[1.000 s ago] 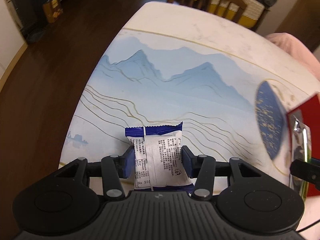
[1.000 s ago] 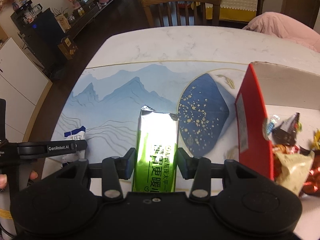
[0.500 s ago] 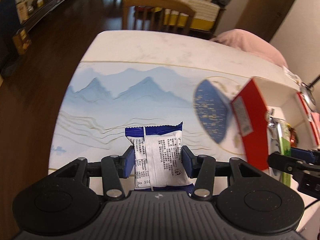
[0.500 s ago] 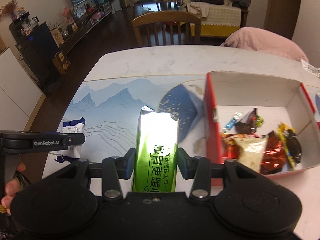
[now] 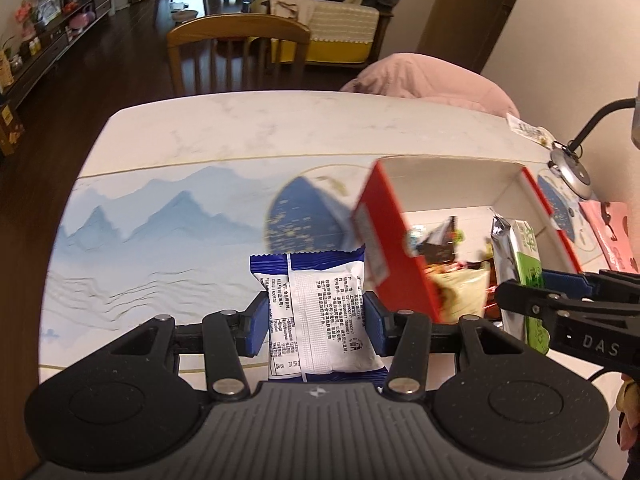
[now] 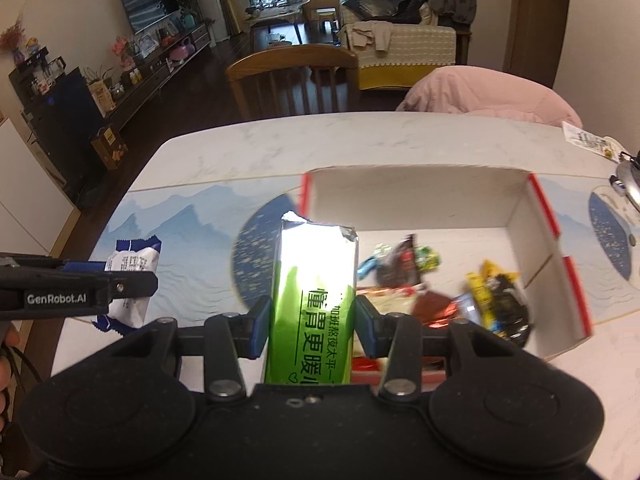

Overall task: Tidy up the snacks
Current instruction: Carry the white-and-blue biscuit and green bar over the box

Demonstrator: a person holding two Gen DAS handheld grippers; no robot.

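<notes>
1. Closest in, the left tool point(image 5: 316, 314) is clamped on a blue-and-white snack packet point(image 5: 316, 316), blue pads pressed against both its sides, the printed back face up.
2. The right tool point(image 6: 310, 322) is clamped on a long green snack bar point(image 6: 314, 304) with a silver crimped end, held lengthwise and sticking out ahead of the jaws.
3. Here is the change: a second ago both snacks hung over the mountain-print mat point(image 5: 160, 232), with the box off at the right edge. Now both tools have swung across and lifted, and the red box point(image 6: 540, 216) fills the view ahead.
4. That puts the green bar right at the box's near left wall, its tip over the corner. The blue-and-white packet trails, short of the red side wall in the left view.
5. I judge this as the carry nearly finished; the drop into the box is not yet made by either tool.
6. Inside the box, on its white floor, lies a loose heap of wrapped sweets point(image 6: 400, 268): dark, red foil, green, a yellow-and-black one point(image 6: 500, 300). The far half of the box is bare.
7. Beyond it, the pale marble table point(image 6: 360, 144), a wooden chair point(image 6: 288, 80) and a pink cushion point(image 6: 480, 96).
</notes>
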